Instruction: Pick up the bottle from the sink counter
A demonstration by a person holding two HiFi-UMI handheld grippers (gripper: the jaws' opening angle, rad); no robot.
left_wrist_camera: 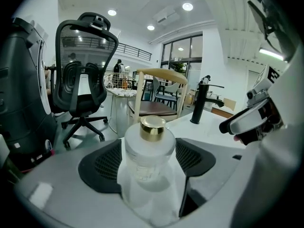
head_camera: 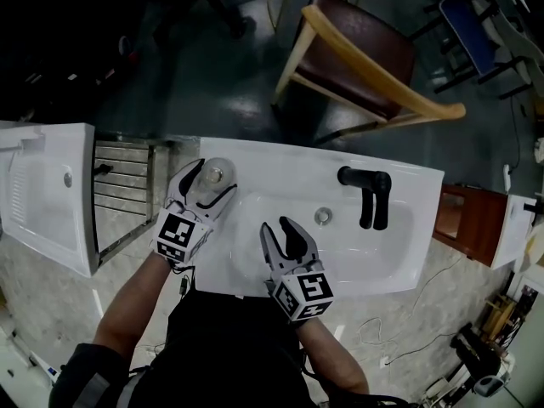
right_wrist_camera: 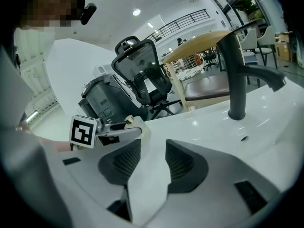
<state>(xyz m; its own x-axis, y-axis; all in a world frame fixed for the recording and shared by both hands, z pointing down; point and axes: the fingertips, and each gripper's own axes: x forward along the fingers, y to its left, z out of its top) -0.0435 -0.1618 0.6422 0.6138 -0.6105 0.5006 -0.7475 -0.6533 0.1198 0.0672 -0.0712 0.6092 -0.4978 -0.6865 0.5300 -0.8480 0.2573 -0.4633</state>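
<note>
Left hand-held gripper [head_camera: 214, 178]: jaws spread wide. One bottle [left_wrist_camera: 151, 148] sits dead centre between its pads, long axis upright, gold cap up, base on the table [head_camera: 280, 164]. No visible squeeze, so my call is close left, then lift. Right hand-held gripper [head_camera: 276, 225], just to its right: jaws apart, empty, farther from the bottle. Beyond it: one black faucet [head_camera: 367, 195].
</note>
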